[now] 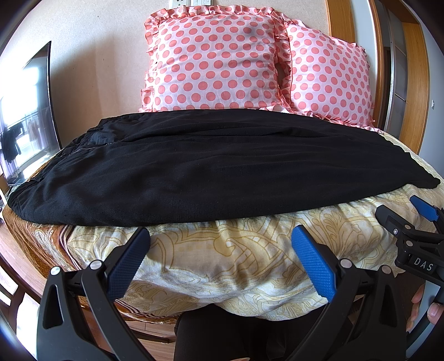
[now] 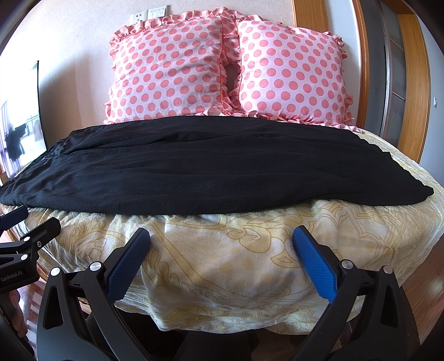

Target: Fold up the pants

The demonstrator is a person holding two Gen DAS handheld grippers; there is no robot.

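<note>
Two polka-dot pillows (image 1: 213, 61) lean on the wall behind one pair of black pants (image 1: 211, 172) spread across the bed (image 1: 222, 263). Left hand-held gripper (image 1: 220, 250) and right hand-held gripper (image 2: 222, 250), lettered "DAS", hover spread wide, holding nothing, near the bed's front edge

A bed (image 2: 249, 263) under a cream coverlet printed with gold scrollwork fills the room's middle. Two pink ruffled pillows with coral polka dots (image 1: 213, 58) (image 2: 291, 69) lean against a pale textured wall (image 1: 105, 41), where white switch plates (image 2: 149, 14) sit above them. On the left stands a dark-framed glass panel (image 1: 30, 111) bright with daylight. A honey-coloured wooden door frame (image 2: 410, 83) rises on the right, and reddish wood flooring (image 1: 16, 244) shows beside the bed.
</note>
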